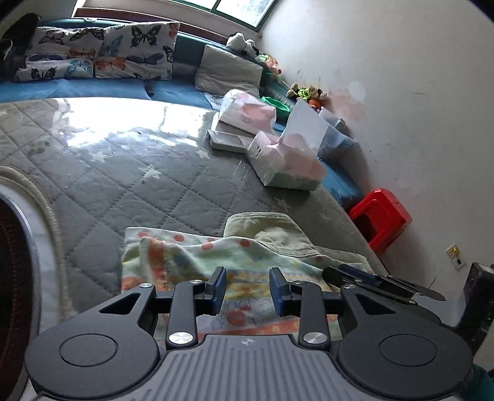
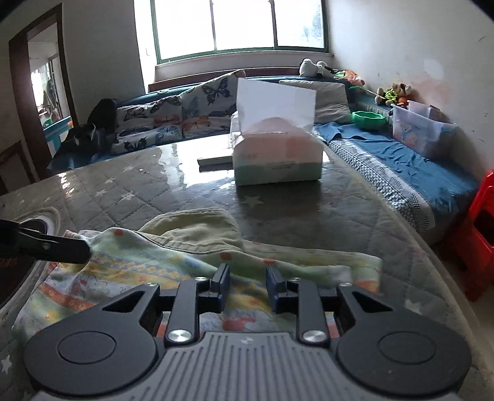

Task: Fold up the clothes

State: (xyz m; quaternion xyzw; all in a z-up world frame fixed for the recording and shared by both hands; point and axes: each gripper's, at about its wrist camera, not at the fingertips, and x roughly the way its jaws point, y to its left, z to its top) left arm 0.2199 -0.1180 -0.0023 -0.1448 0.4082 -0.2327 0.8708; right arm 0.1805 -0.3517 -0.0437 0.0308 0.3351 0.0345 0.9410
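Your left gripper point(image 1: 247, 290) hangs just over the near part of the garment point(image 1: 222, 256), its fingers point(image 1: 219, 285) parted with a clear gap and nothing between them. Your right gripper point(image 2: 247, 285) is held the same way over the same garment point(image 2: 185, 262): fingers point(image 2: 223, 282) apart, gripping nothing. The garment, pale green with orange dots and a printed panel, lies rumpled on the quilted grey surface point(image 1: 129, 172) close to you, with a plain olive piece point(image 1: 271, 234) lying across its far side. Only the left view shows the right gripper's tip point(image 1: 364, 279) at the garment's right edge; only the right view shows the left gripper's tip point(image 2: 61, 248) on the garment's left corner, though whether it touches the cloth you cannot tell from here. The right view alone takes in the window point(image 2: 240, 27) and the doorway point(image 2: 43, 89); the left view alone shows two tissue packs point(image 1: 287, 160) with a flat grey device point(image 1: 228, 140) between them. Beyond the garment, the nearer tissue pack point(image 2: 278, 154) stands well apart on the surface. Butterfly pillows point(image 1: 132, 49) and soft toys point(image 2: 392, 92) line the blue bench point(image 2: 416, 166) behind, and a red stool point(image 1: 381, 216) sits by the wall on the right.
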